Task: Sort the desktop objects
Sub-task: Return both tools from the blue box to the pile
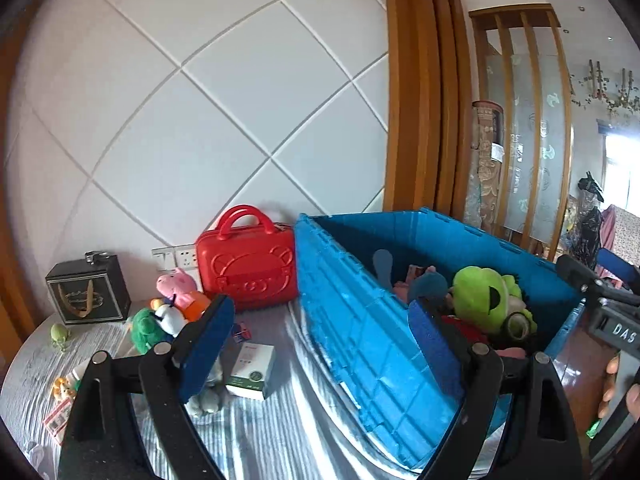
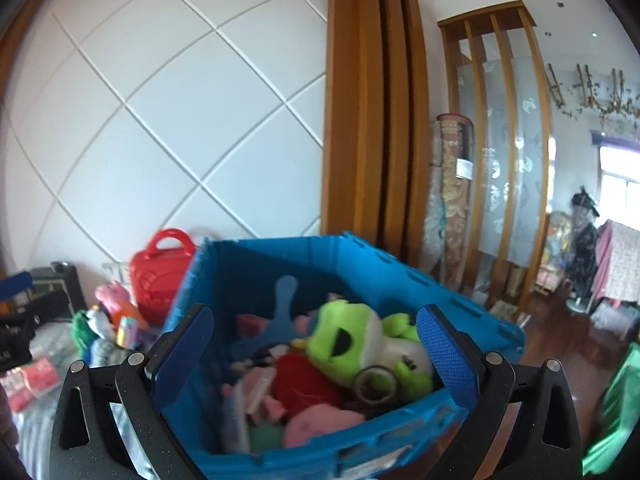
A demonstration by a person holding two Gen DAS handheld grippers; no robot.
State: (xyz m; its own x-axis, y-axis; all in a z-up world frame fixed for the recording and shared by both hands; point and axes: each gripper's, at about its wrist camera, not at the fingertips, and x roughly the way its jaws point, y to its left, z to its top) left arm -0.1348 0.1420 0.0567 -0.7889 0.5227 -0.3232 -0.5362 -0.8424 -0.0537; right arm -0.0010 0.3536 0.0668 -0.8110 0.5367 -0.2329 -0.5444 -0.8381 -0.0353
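Ribbed blue plastic crate [image 2: 332, 456], fuzzy green frog plush [image 2: 360, 344]

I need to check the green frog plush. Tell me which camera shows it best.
Right wrist view: the green frog plush lies near centre, its face and body in full sight on top of the toys in the blue crate. The left wrist view shows it smaller, off to the right.
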